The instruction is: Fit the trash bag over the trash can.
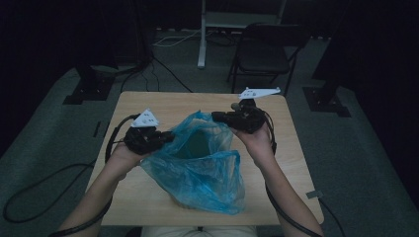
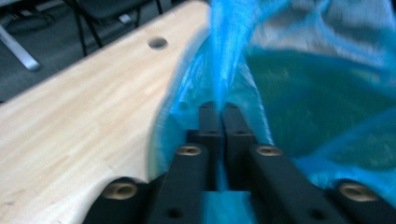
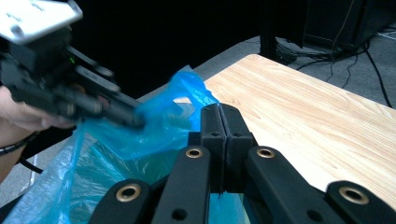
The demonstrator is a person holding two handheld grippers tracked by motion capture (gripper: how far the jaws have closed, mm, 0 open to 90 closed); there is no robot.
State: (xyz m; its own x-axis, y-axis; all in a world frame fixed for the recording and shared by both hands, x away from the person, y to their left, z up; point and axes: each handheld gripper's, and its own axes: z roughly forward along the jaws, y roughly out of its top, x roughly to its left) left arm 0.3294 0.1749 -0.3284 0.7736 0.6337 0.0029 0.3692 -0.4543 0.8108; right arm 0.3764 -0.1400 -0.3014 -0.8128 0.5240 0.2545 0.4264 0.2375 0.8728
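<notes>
A thin, translucent blue plastic bag [image 1: 200, 168] sits on the middle of the table, its crinkled film bunched low at the near edge and its mouth pulled open toward the far side, where a darker green shows inside. The left gripper [image 1: 170, 137] pinches the left rim of that mouth: in the left gripper view its two black jaws stand pressed together with a pleat of blue film [image 2: 224, 88] rising from between them. The right gripper [image 1: 216, 116] holds the far right rim; in the right gripper view its jaws are likewise squeezed flat against each other, with the bag's film [image 3: 140, 140] gathered just beside and under them. Each gripper is blocky and black, topped by a pale three-cornered plate, with a dark cable trailing back along the forearm. The table [image 1: 163, 101] is a light wooden square with rounded corners, fine straight grain and a round hole [image 2: 157, 43] in its top. Beyond its far right corner stands a dark folding chair [image 1: 264, 57] on grey carpet.
</notes>
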